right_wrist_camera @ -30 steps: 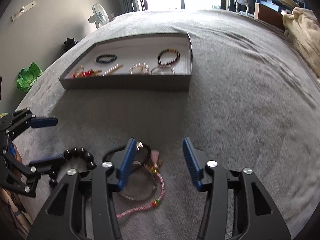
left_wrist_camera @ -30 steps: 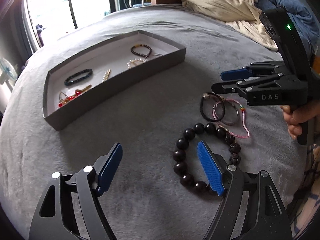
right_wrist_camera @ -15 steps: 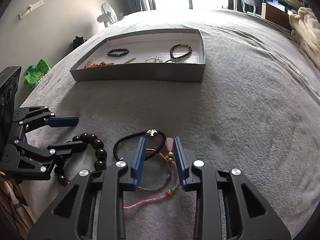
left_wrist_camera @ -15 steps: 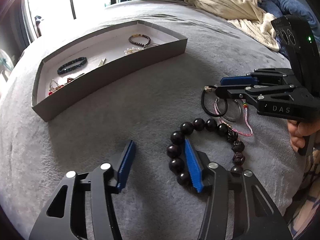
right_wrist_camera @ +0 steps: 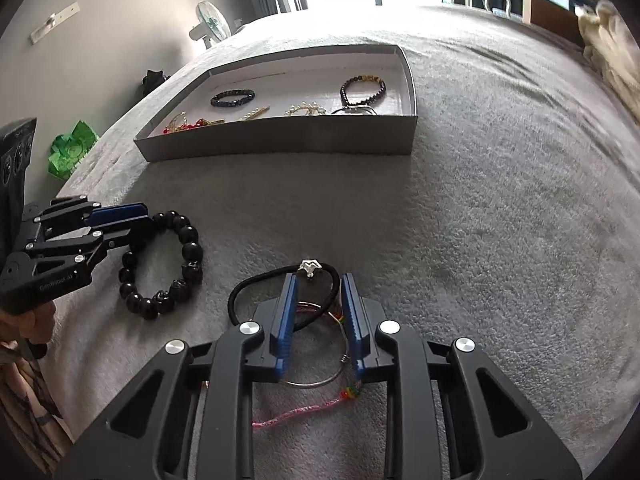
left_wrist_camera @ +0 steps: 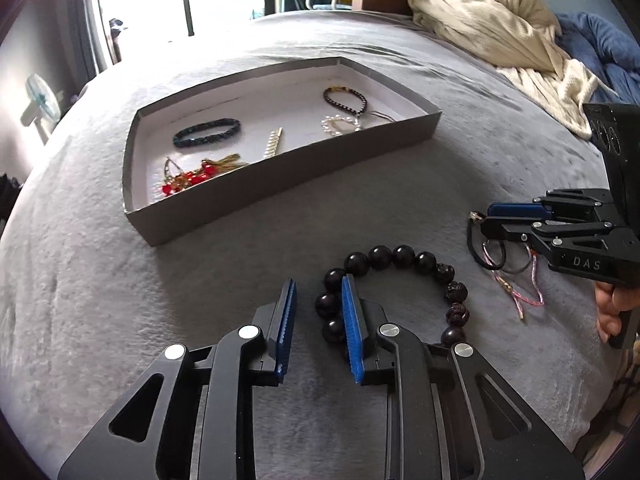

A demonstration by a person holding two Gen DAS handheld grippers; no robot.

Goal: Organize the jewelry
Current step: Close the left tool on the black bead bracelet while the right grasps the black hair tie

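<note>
A bracelet of large dark beads (left_wrist_camera: 404,256) (right_wrist_camera: 188,236) lies on the grey bed. My left gripper (left_wrist_camera: 318,292) (right_wrist_camera: 138,226) straddles its near-left beads; the jaws are closing, and the left pad still stands clear of them. To the right lie a black band with a silver charm (right_wrist_camera: 240,292) (left_wrist_camera: 476,256), a thin metal ring (right_wrist_camera: 312,385) and a pink cord (right_wrist_camera: 296,412). My right gripper (right_wrist_camera: 317,282) (left_wrist_camera: 482,218) is closing too, with the band's right side between its jaws, not pinched. The grey tray (left_wrist_camera: 280,184) (right_wrist_camera: 280,144) beyond holds several pieces.
A cream blanket (left_wrist_camera: 500,20) and a blue one (left_wrist_camera: 600,48) are heaped at the bed's far right. A fan (right_wrist_camera: 212,20) and a green bag (right_wrist_camera: 72,152) stand off the bed's left side. A person's hand (left_wrist_camera: 612,312) holds the right gripper's handle.
Both grippers' jaws have narrowed a lot. The left one has shifted so the bracelet's near beads sit between its jaws; the right one has closed in around the black band.
</note>
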